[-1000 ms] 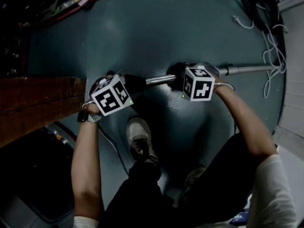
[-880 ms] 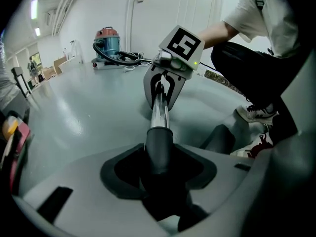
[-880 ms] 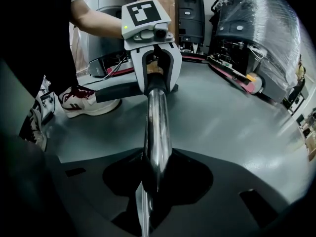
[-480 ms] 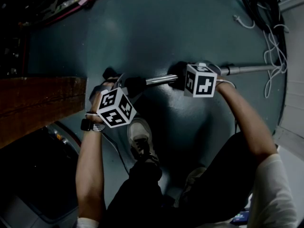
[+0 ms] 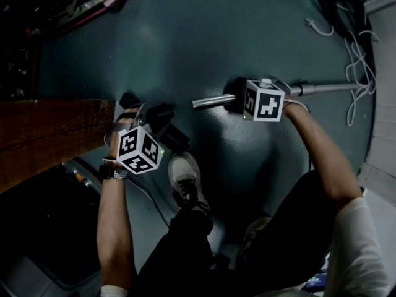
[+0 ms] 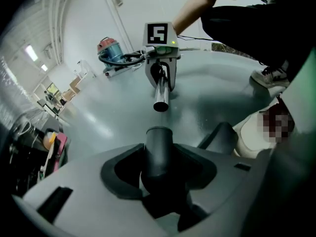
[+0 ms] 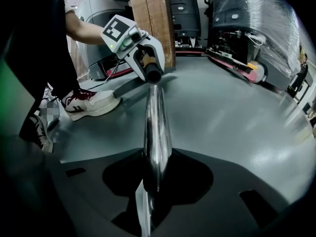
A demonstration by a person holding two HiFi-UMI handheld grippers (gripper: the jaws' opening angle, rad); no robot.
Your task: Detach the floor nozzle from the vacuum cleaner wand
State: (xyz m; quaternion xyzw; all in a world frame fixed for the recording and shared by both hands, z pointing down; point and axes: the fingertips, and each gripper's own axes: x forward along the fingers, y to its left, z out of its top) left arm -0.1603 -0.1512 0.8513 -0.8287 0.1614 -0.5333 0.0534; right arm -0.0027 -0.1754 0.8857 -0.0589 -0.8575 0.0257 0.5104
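The dark floor nozzle [image 5: 166,117] is off the chrome wand [image 5: 208,101], with a gap of bare floor between them. My left gripper [image 5: 158,121] is shut on the nozzle's black neck tube [image 6: 159,152], whose open end faces the wand's open mouth [image 6: 161,102]. My right gripper [image 5: 238,99] is shut on the wand [image 7: 155,127], which runs out between its jaws towards the nozzle neck [image 7: 153,74]. Behind the right gripper the wand carries on to the right [image 5: 325,89]. Most of the nozzle's body is hidden in shadow under the left gripper.
A wooden plank [image 5: 49,129] lies at the left, close to my left hand. White cables [image 5: 354,54] trail at the far right, tools [image 5: 102,0] at the top left. The person's shoe [image 5: 184,179] stands just below the nozzle. A blue and red vacuum body [image 6: 112,51] sits beyond the wand.
The left gripper has pulled down and to the left with the nozzle, which has come off the wand's end. The right gripper and the wand have stayed almost still.
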